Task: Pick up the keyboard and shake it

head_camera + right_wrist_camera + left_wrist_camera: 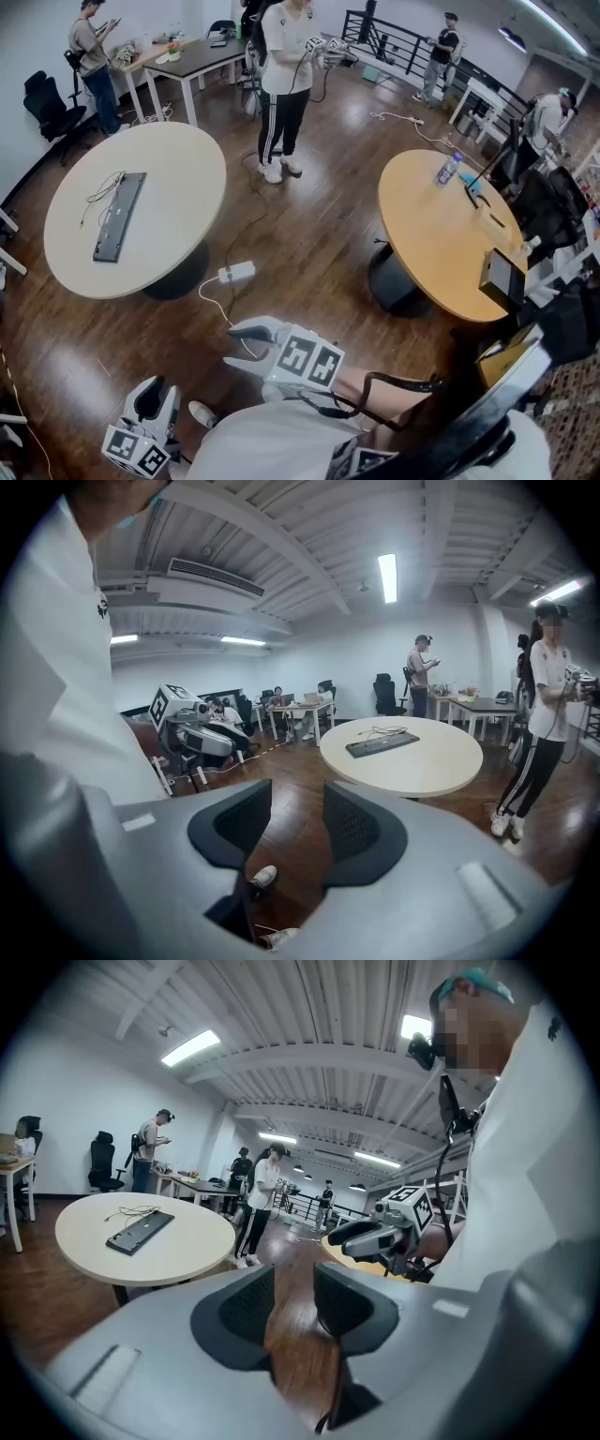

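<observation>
A black keyboard with a coiled cable lies flat on the round white table at the left, far from both grippers. My left gripper is low at the bottom left, over the wooden floor. Its pads are drawn close together and hold nothing. My right gripper hangs beside it, jaws apart and empty. The left gripper view shows its own jaws, the keyboard off to the left and the right gripper. In the right gripper view, the keyboard lies beyond the parted jaws.
A power strip with cables lies on the floor between me and the white table. A round wooden table at the right carries a bottle. A person stands beyond the white table holding grippers. Desks and an office chair line the far wall.
</observation>
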A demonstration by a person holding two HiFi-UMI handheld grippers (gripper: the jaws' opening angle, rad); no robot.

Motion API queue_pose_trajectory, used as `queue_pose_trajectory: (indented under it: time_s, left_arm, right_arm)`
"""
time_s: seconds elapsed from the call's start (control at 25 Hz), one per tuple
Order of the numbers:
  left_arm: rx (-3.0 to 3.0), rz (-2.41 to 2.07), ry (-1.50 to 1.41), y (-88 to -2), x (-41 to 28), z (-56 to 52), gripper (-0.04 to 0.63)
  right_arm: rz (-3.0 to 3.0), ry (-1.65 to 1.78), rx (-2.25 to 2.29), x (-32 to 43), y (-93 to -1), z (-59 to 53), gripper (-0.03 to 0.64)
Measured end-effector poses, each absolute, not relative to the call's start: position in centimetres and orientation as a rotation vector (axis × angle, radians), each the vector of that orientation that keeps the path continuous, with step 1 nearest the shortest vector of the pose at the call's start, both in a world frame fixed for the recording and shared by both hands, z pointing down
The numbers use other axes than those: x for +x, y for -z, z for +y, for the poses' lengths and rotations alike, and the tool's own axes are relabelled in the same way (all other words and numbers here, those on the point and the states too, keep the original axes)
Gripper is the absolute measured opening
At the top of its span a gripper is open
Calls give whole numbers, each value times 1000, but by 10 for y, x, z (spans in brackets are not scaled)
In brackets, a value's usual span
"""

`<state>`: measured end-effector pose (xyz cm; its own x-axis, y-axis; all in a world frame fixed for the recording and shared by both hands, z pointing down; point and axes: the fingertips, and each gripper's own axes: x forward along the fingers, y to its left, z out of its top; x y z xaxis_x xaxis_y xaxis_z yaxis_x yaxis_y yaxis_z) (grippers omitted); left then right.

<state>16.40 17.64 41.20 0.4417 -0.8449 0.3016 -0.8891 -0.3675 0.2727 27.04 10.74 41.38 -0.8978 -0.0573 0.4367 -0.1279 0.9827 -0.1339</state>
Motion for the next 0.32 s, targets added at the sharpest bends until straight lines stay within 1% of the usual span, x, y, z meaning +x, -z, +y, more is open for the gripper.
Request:
queue_pose_trajectory:
  time_s: [0.32]
  left_arm:
    - [2298, -1494, -142, -412, 171, 168, 130]
  right_arm:
    - [-2704, -227, 111, 279, -412, 109, 170]
